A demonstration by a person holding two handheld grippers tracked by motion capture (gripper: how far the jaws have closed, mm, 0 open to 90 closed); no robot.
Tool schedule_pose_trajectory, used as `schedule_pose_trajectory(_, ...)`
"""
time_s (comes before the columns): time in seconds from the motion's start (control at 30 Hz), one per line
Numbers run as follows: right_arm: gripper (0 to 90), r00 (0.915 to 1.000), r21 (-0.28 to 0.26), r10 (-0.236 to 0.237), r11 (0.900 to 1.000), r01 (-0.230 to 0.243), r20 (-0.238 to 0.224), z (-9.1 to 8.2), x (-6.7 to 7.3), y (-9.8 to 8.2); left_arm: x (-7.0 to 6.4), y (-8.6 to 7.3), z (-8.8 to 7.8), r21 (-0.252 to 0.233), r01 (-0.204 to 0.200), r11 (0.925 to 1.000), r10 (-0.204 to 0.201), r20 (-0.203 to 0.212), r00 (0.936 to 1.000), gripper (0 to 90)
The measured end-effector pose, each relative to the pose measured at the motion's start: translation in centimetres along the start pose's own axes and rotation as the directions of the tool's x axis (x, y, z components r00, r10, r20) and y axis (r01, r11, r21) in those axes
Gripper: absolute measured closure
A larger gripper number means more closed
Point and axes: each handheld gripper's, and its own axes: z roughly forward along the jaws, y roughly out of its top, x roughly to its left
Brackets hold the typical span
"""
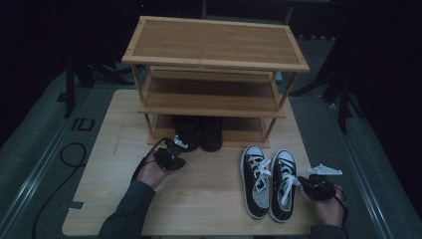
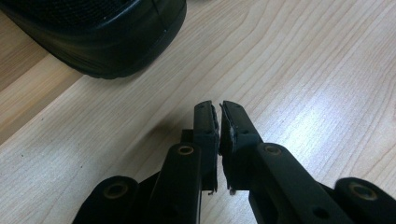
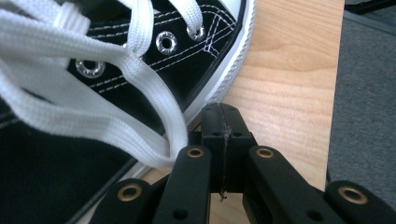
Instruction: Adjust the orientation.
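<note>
Dark green sleeve (image 1: 127, 211); black fingers (image 2: 205, 122), brass-ringed pivots, trailing black cable.

The high view is dim and soft, its surroundings nearly black, while the left gripper view shows a pale glare patch on the bench (image 2: 322, 116), perhaps from an overhead lamp, and the near white lace (image 3: 70, 112) in the right gripper view blurs slightly.

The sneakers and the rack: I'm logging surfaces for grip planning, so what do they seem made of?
Sneakers: likely black canvas, matte, with white stitching, metal eyelets, woven white laces and a smooth rubbery sole rim. Rack: pale wood, perhaps bamboo, with visible grain and satin sheen.
</note>
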Motion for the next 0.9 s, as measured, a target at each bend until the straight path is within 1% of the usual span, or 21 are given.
schedule_pose_trajectory(0.07, 90.0, 1.0000, -0.001, -0.005, 1.000, 0.005, 0.006, 0.2, 0.2, 0.3, 0.0, -0.1, 0.0, 0.001, -0.002, 1.0000, 0.002, 0.002, 1.0000, 85.2)
schedule_pose_trajectory(0.13, 90.0, 0.9999, -0.005, -0.012, 1.000, 0.012, -0.001, 0.4, 0.5, 0.6, 0.1, -0.1, 0.0, 0.001, 0.000, 1.0000, 0.000, 0.002, 1.0000, 85.2)
schedule_pose_trajectory(0.23, 90.0, 0.9998, -0.001, -0.022, 1.000, 0.022, 0.001, 0.7, 0.8, 1.2, 0.1, -0.2, 0.0, 0.002, -0.001, 1.0000, 0.001, 0.001, 1.0000, 85.2)
schedule_pose_trajectory(0.37, 90.0, 0.9998, 0.002, -0.021, 1.000, 0.021, 0.003, 0.8, 0.9, 1.4, 0.1, -0.3, 0.0, 0.003, 0.002, 1.0000, -0.002, 0.003, 1.0000, 85.2)
schedule_pose_trajectory(0.4, 90.0, 0.9998, 0.000, -0.019, 1.000, 0.019, 0.001, 0.8, 0.8, 1.3, 0.2, -0.3, 0.0, 0.011, -0.006, 0.9999, 0.006, 0.001, 1.0000, 85.2)
schedule_pose_trajectory(0.43, 90.0, 0.9999, -0.003, -0.010, 1.000, 0.010, -0.009, 0.7, 0.8, 1.2, 0.2, -0.3, 0.0, 0.010, -0.007, 0.9999, 0.007, 0.001, 1.0000, 85.2)
schedule_pose_trajectory(0.5, 90.0, 0.9996, 0.000, -0.012, 1.000, 0.012, -0.025, 0.4, 0.8, 1.1, 0.1, -0.4, -0.1, 0.004, -0.004, 1.0000, 0.004, 0.001, 1.0000, 85.2)
schedule_pose_trajectory(0.53, 90.0, 0.9996, 0.000, -0.012, 1.000, 0.012, -0.025, 0.4, 0.8, 1.1, 0.1, -0.4, -0.1, 0.004, -0.004, 1.0000, 0.004, 0.001, 1.0000, 85.2)
schedule_pose_trajectory(0.57, 90.0, 0.9992, 0.004, -0.022, 1.000, 0.022, -0.032, 0.2, 0.9, 1.0, 0.1, -0.5, -0.2, 0.000, 0.002, 1.0000, -0.002, 0.001, 1.0000, 85.2)
schedule_pose_trajectory(0.6, 90.0, 0.9984, 0.009, -0.031, 0.999, 0.032, -0.046, -0.2, 1.0, 0.8, 0.2, -0.5, -0.3, 0.009, -0.009, 0.9999, 0.009, -0.001, 1.0000, 85.2)
schedule_pose_trajectory(0.63, 90.0, 0.9979, 0.011, -0.037, 0.999, 0.038, -0.052, -0.4, 1.0, 0.7, 0.3, -0.6, -0.4, 0.009, -0.009, 0.9999, 0.009, -0.003, 1.0000, 85.2)
schedule_pose_trajectory(0.67, 90.0, 0.9973, 0.016, -0.043, 0.999, 0.044, -0.060, -0.5, 1.1, 0.6, 0.3, -0.6, -0.4, 0.003, 0.001, 1.0000, -0.001, -0.003, 1.0000, 85.2)
schedule_pose_trajectory(0.8, 90.0, 0.9932, 0.023, -0.054, 0.998, 0.056, -0.103, -1.3, 1.2, 0.3, 0.3, -0.6, -0.4, 0.001, 0.004, 1.0000, -0.004, 0.000, 1.0000, 85.2)
schedule_pose_trajectory(0.83, 90.0, 0.9926, 0.024, -0.059, 0.998, 0.062, -0.106, -1.4, 1.3, 0.3, 0.4, -0.6, -0.4, 0.010, -0.005, 0.9999, 0.005, -0.001, 1.0000, 85.2)
schedule_pose_trajectory(0.9, 90.0, 0.9914, 0.025, -0.058, 0.998, 0.061, -0.117, -1.4, 1.4, 0.3, 0.2, -0.5, -0.1, 0.002, 0.001, 1.0000, -0.001, 0.004, 1.0000, 85.2)
